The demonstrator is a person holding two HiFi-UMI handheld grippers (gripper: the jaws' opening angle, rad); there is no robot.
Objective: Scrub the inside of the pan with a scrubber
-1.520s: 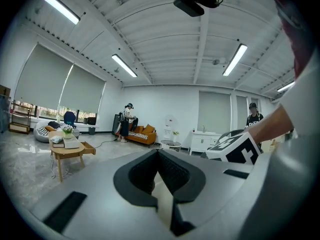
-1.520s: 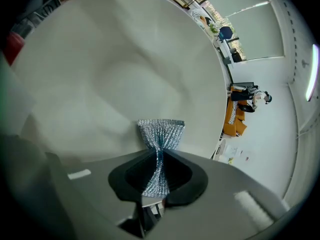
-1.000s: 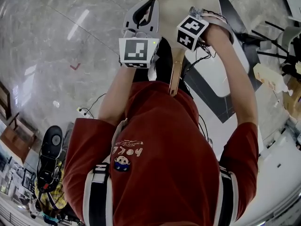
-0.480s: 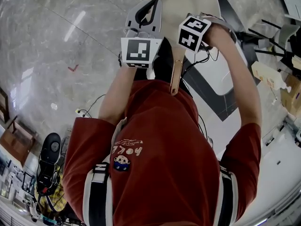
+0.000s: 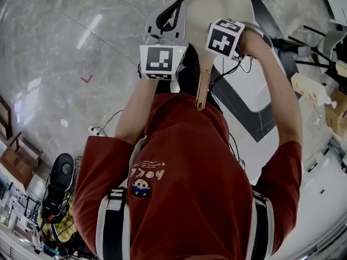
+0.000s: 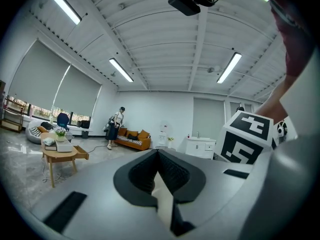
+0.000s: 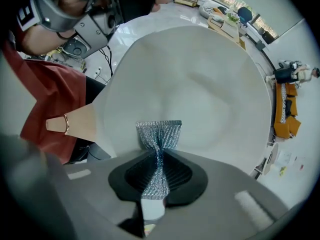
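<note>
The floor [image 5: 59,53] is glossy grey marble with a small red mark [image 5: 85,78] at the left of the head view. At the right of that frame lies a white surface crossed by a dark band [image 5: 246,110].

The left gripper view looks up into a large room: a white ribbed ceiling with strip lights [image 6: 122,70], blinds [image 6: 45,84] on the left, an orange sofa [image 6: 132,138] with a person [image 6: 116,126] standing beside it, a small wooden desk [image 6: 60,154] at the lower left, and a white cabinet [image 6: 200,146] at the back wall.

The cream pan [image 7: 200,79] is at the top centre of the head view, and its wooden handle [image 5: 203,88] points back toward the wearer's red shirt [image 5: 179,167]. What carries the pan is not visible.

The right gripper [image 7: 159,154] is clamped on a silvery mesh scrubber [image 7: 159,131]. The scrubber's fanned free end lies over the pan's inside, near the handle side. The left gripper [image 6: 158,151] has its jaws pressed together with nothing between them, and it points up beside the pan's rim.

Compared with a second ago, the right gripper's marker cube has tilted slightly, so more of its top face shows. The left gripper has barely shifted, and the pan keeps its place.
</note>
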